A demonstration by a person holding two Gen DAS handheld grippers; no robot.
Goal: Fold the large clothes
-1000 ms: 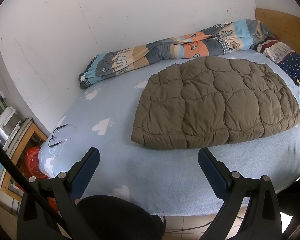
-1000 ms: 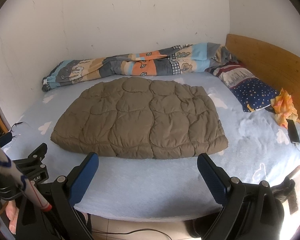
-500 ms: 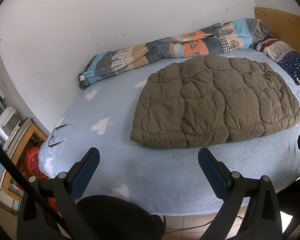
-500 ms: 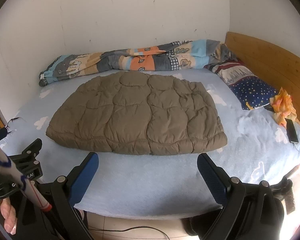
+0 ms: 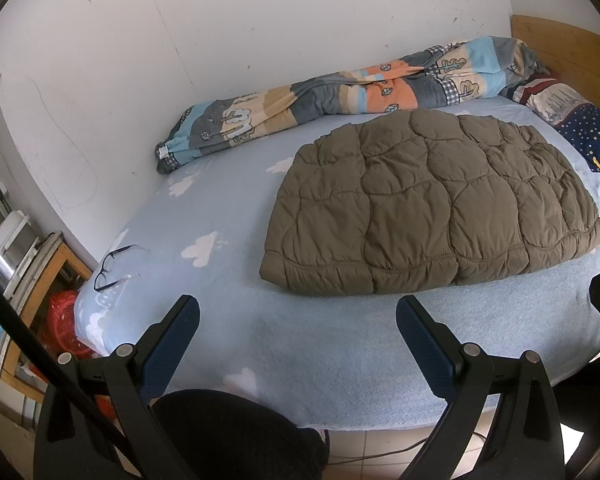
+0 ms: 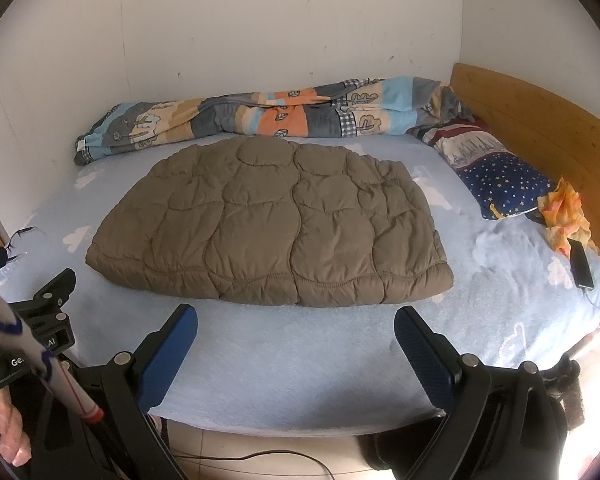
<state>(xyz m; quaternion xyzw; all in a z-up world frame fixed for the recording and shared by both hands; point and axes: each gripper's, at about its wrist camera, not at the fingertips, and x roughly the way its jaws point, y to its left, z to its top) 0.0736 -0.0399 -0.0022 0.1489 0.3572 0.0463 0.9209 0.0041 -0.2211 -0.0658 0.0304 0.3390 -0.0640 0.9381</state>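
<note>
Since a second ago my right gripper [image 6: 296, 344] has drifted a little nearer the bed [image 6: 300, 368], so the brown quilted coat [image 6: 276, 224] sits slightly lower and larger between its fingers; the coat itself has not moved. My left gripper [image 5: 298, 336] has barely shifted. Both grippers hang with their jaws spread wide and nothing between them, hovering over the near edge of the pale blue sheet, clear of the coat.

The coat lies flat in the middle of the bed, already folded into a broad pad, its near hem just beyond my fingertips. Along the far wall lies a rolled patterned blanket [image 6: 260, 120], with a starry pillow [image 6: 500, 176] at the far right by the wooden headboard [image 6: 540, 120]. Glasses [image 5: 112, 268] rest on the left corner of the bed.

Any sleeves or collar are tucked out of sight. A phone [image 6: 580, 268] lies partly under an orange cloth [image 6: 566, 216]. In the right view, my left hand [image 6: 10, 432] is cut off at the frame's edge, and the dark shape at the bottom of the left view is too dim to make out.
</note>
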